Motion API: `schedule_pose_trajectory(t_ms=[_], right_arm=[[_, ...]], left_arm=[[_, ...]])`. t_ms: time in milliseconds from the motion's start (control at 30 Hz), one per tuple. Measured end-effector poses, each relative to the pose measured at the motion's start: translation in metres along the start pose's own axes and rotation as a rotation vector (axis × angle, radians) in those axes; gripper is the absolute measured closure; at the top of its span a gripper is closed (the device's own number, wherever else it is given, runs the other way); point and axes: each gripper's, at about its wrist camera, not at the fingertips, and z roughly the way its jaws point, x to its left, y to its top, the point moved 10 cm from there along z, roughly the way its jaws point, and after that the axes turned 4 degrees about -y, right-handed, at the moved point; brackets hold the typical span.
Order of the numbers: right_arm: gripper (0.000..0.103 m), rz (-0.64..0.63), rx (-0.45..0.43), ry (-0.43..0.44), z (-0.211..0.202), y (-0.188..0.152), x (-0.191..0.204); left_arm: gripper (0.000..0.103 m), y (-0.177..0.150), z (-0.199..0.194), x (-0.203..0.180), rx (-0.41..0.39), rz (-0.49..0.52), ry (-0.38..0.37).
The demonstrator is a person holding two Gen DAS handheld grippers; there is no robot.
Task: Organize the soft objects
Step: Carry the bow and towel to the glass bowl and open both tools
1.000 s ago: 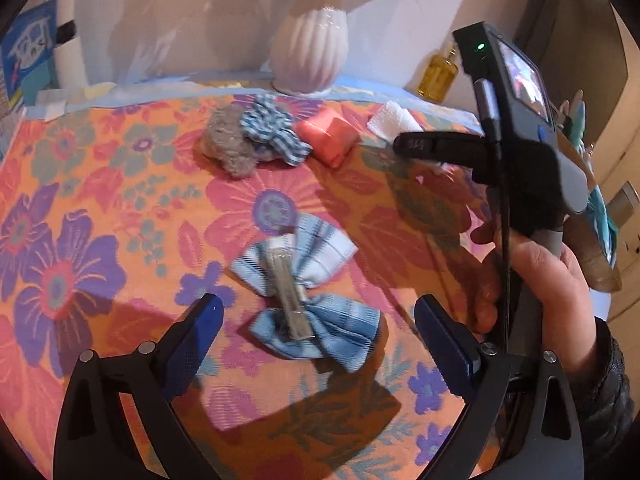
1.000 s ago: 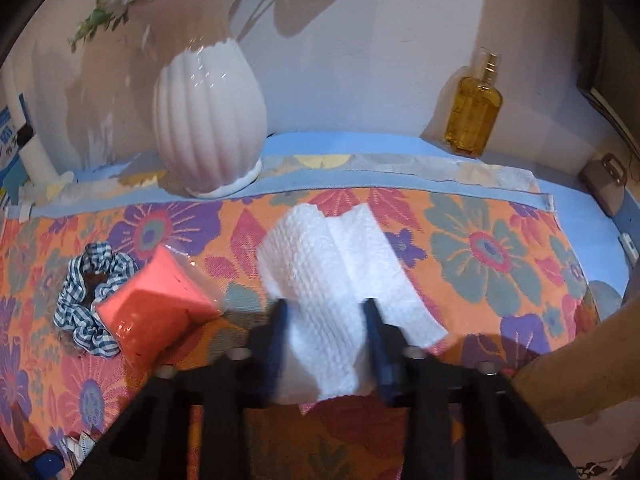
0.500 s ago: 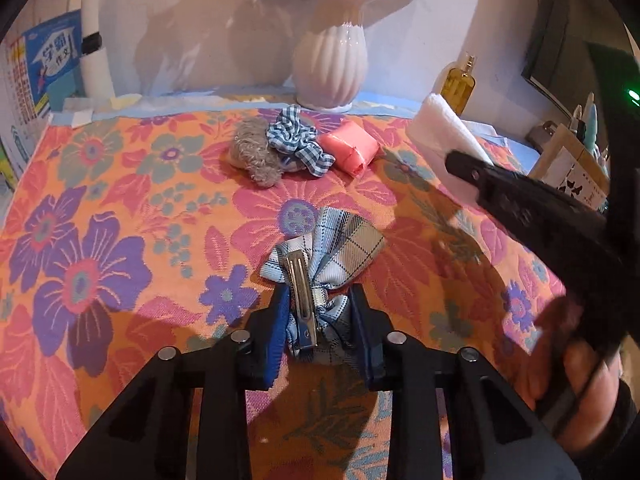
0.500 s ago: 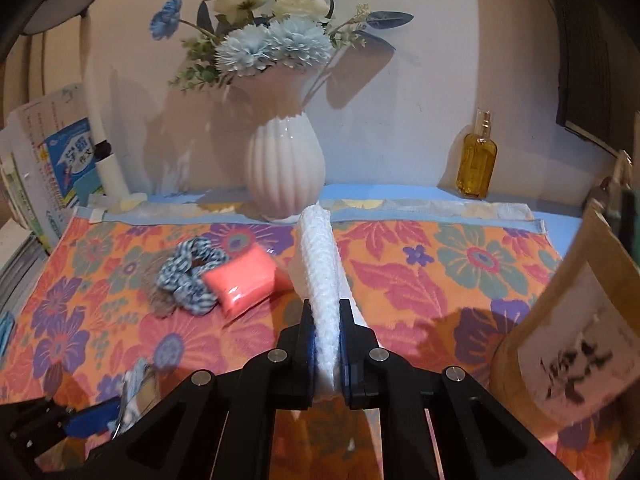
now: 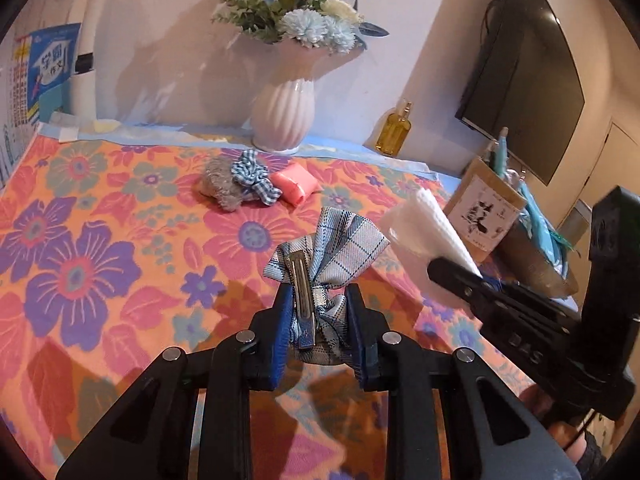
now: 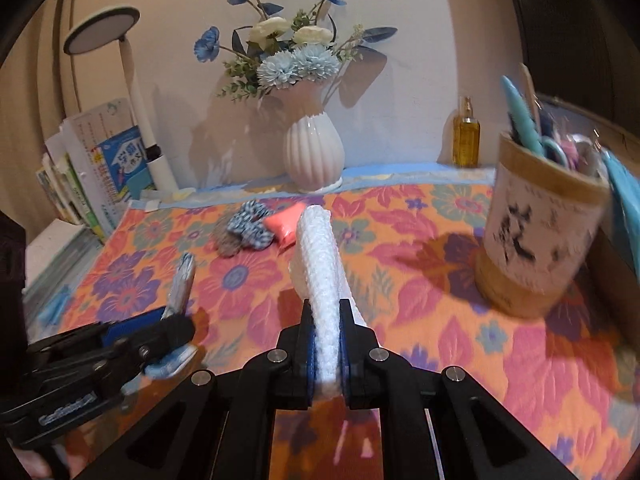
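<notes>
— Between the left gripper (image 5: 320,326) jaws, what's pinched?

— One plaid hair bow (image 5: 326,254), blue-and-white checks, a metal clip (image 5: 302,300) down its middle, held above the flowered counter (image 5: 100,240).

— And the right gripper (image 6: 325,346)?

— Its jaws press on one folded white cloth (image 6: 320,264), waffle-textured, sticking out ahead of them.

— Farther ahead?

— Three soft things huddled together on the counter: one grey fuzzy piece (image 5: 218,188), one checked scrunchie (image 5: 252,176), one pink pouch (image 5: 296,186), before one white vase (image 5: 284,114).
</notes>
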Motion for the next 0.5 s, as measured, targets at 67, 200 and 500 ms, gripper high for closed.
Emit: schedule_pose_trajectory(t_ms=[67, 200, 500], right_arm=[[0.094, 0.04, 0.001, 0.044, -0.012, -0.006, 0.0], [0.094, 0.066, -0.029, 0.074, -0.038, 0.002, -0.002], [0.094, 0.273, -0.097, 0.183, -0.116, 0.065, -0.067]], left_arm=[[0.081, 0.0, -0.005, -0.008, -0.004, -0.001, -0.014], [0.081, 0.014, -0.021, -0.034, -0.043, 0.036, -0.039], [0.081, 0.079, -0.042, -0.147, -0.187, 0.201, -0.112]])
